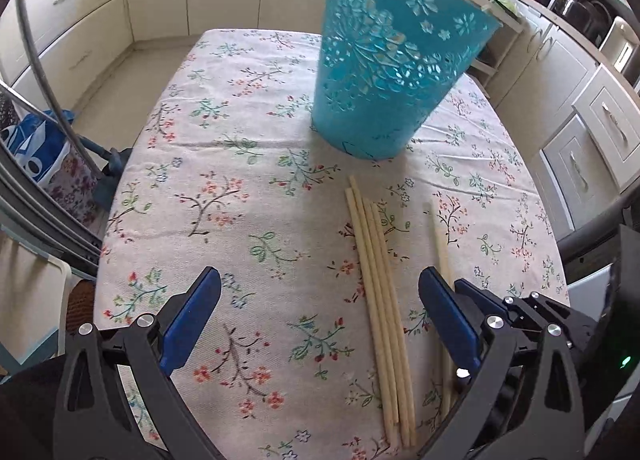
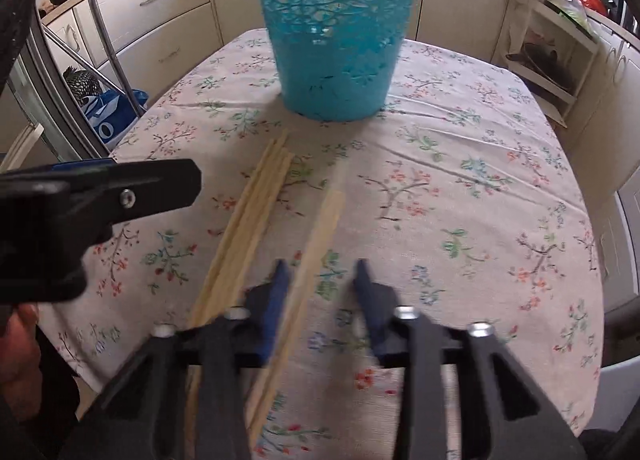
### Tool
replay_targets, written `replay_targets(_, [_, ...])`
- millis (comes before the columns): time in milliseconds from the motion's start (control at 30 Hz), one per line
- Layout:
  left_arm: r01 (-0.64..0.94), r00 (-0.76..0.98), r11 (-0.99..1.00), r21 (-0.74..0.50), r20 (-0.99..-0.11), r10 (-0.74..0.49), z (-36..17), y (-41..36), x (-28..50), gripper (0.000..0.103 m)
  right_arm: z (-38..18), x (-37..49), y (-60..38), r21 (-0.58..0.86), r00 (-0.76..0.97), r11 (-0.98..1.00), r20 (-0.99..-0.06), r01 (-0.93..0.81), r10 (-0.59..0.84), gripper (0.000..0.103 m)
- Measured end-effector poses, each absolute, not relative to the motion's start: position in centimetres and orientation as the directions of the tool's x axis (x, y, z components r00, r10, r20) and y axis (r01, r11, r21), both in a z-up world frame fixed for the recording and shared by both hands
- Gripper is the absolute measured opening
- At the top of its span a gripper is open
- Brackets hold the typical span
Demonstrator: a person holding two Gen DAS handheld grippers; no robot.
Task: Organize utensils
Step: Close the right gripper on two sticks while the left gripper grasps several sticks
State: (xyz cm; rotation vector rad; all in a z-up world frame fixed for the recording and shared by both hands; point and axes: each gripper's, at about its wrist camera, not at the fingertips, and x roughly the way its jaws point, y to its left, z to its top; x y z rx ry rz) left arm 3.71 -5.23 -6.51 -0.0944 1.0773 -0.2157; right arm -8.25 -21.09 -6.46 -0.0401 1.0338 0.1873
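Note:
A teal cut-out bucket stands upright at the middle of the floral table; it also shows in the right wrist view. A bundle of several pale wooden chopsticks lies in front of it, also seen in the right wrist view. One single chopstick lies apart to their right, between the right gripper's open jaws; it also shows in the left wrist view. My left gripper is open, low over the table, with the bundle between its fingers. My right gripper is open.
The floral tablecloth covers the table. Cream kitchen cabinets surround it. A blue bag and metal chair legs stand at the left. The left gripper's body shows at the left of the right wrist view.

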Motion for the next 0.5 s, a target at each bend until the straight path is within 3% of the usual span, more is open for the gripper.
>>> replay_targets(133, [0.156, 0.433, 0.982, -0.108, -0.886, -0.166, -8.0, -7.8, 4.3, 0.093, -6.5, -8.4, -24.1, 0.122, 0.494, 0.984, -0.852, -0.132, 0.172, 0.011])
replay_targets(233, [0.176, 0.422, 0.984, -0.016, -0.902, -0.090, -9.1, -9.8, 4.9, 0.081, -6.6, -8.9, -24.9, 0.153, 0.500, 0.980, -0.843, -0.128, 0.197, 0.011])
replay_targets(267, [0.183, 0.419, 0.983, 0.010, -0.905, -0.069, -9.5, -10.4, 5.0, 0.070, -6.6, -9.0, -25.0, 0.158, 0.501, 0.979, -0.841, -0.130, 0.203, 0.011])
replay_targets(333, [0.203, 0.443, 0.979, 0.033, -0.894, -0.062, -9.6, -11.2, 5.0, 0.059, -6.6, -9.1, -25.3, 0.174, 0.501, 0.976, -0.838, -0.130, 0.216, 0.011])
replay_targets(367, [0.211, 0.444, 0.977, 0.025, -0.893, -0.073, -9.5, -11.4, 5.0, 0.046, -6.6, -9.1, -25.4, 0.183, 0.501, 0.975, -0.836, -0.129, 0.223, 0.010])
replay_targets(400, [0.219, 0.441, 0.976, 0.022, -0.894, -0.079, -9.4, -11.7, 5.1, 0.025, -6.6, -9.1, -25.6, 0.195, 0.500, 0.973, -0.834, -0.126, 0.232, 0.011])
replay_targets(500, [0.257, 0.418, 0.967, 0.004, -0.902, -0.107, -9.2, -12.5, 5.3, 0.010, -6.6, -9.0, -26.0, 0.224, 0.499, 0.967, -0.828, -0.121, 0.254, 0.010])
